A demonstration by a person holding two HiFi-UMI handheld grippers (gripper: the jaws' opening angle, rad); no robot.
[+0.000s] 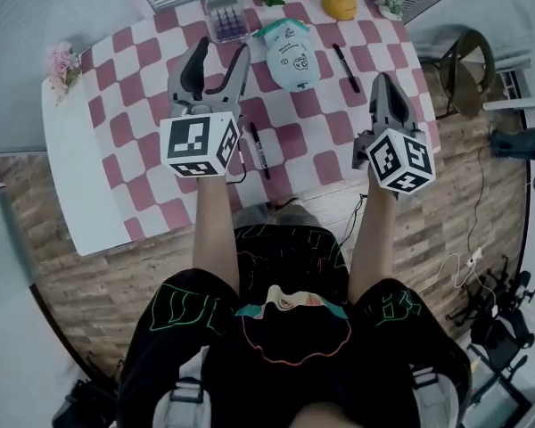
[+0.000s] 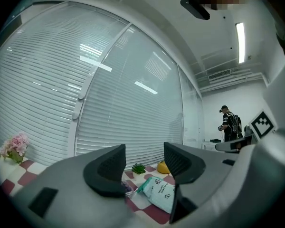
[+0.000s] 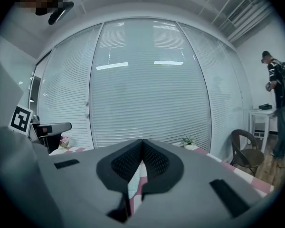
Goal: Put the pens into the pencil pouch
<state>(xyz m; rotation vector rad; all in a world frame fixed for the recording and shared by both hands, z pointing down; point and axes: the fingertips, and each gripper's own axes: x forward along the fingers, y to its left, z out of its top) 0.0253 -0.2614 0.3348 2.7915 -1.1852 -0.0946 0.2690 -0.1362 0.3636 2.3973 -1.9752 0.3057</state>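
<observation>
1. Head view: the start, by my reading, with no pen picked up. Left gripper (image 1: 218, 61) and right gripper (image 1: 382, 83) are held level over the table (image 1: 321, 141). Near pen (image 1: 259, 154) lies beside the left gripper, far pen (image 1: 343, 68) right of the pouch (image 1: 290, 56).
2. Left gripper view: jaws apart and empty. Next it must drop onto the near pen.
3. Right gripper view: jaws together, gripping nothing.

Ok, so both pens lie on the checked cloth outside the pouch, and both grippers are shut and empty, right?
Not quite. Only the right gripper is shut; the left gripper view shows the left gripper with its jaws apart, nothing between them. The rest holds: the near pen and the far pen lie on the checked cloth outside the pencil pouch, both grippers empty.
</observation>
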